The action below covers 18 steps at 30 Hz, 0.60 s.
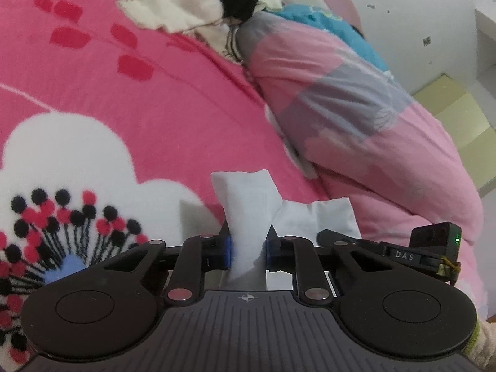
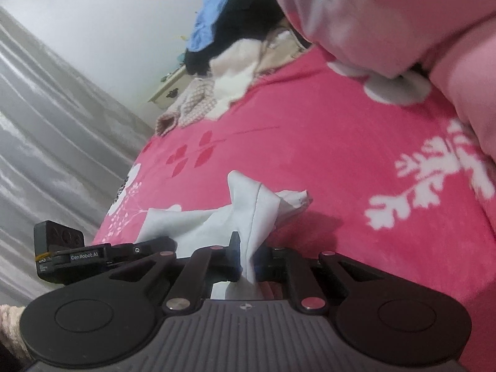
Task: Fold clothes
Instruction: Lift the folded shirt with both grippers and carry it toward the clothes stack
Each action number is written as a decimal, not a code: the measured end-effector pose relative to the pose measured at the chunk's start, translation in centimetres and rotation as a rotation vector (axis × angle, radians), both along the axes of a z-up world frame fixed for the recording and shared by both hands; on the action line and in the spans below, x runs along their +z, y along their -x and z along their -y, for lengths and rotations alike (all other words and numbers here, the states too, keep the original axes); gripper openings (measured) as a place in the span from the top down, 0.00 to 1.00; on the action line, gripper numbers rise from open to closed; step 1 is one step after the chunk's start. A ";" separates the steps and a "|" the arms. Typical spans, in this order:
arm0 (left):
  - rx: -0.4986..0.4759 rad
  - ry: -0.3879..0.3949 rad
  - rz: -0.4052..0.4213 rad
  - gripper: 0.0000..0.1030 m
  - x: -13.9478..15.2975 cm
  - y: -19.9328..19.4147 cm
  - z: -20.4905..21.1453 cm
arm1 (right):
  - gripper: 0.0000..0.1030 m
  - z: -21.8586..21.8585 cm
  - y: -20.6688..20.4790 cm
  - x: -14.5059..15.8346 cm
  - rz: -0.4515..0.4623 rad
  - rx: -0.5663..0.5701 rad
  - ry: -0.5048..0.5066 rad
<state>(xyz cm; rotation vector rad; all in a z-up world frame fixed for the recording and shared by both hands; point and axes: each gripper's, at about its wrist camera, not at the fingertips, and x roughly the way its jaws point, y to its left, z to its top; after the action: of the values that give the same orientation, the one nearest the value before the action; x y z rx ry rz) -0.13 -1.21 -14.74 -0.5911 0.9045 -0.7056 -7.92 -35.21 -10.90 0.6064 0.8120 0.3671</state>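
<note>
A pale, whitish-blue garment (image 1: 251, 207) is bunched between both grippers over the bright pink floral blanket (image 1: 155, 93). My left gripper (image 1: 248, 252) is shut on one bunch of it, and cloth sticks up past the blue pads (image 1: 228, 249). In the right wrist view the same garment (image 2: 248, 214) shows a stitched seam, and my right gripper (image 2: 246, 259) is shut on a fold of it. The rest of the cloth trails left toward the other gripper's camera body (image 2: 59, 241). The two grippers sit close together.
A rolled pink and grey quilt (image 1: 356, 117) lies along the right side of the bed. A heap of other clothes, black, cream, blue and checked (image 2: 235, 46), sits at the far end. Grey curtains (image 2: 46, 139) and a small cream cabinet (image 2: 169, 88) stand beyond the bed edge.
</note>
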 end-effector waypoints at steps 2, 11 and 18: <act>-0.001 -0.006 0.024 0.84 0.7 0.4 0.1 | 0.92 -0.2 0.3 0.5 0.015 0.006 0.006; 0.026 -0.017 0.089 0.85 3.3 2.9 -0.9 | 0.92 -1.5 1.2 2.8 0.077 0.045 0.027; 0.057 -0.049 0.121 0.86 4.8 5.2 -2.8 | 0.92 -3.7 1.3 4.3 0.124 0.108 0.029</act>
<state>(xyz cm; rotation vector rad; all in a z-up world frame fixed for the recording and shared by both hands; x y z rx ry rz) -5.30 1.58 -9.90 -0.5233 0.7881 -0.6594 -9.25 -31.55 -6.57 0.5091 0.7314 0.4860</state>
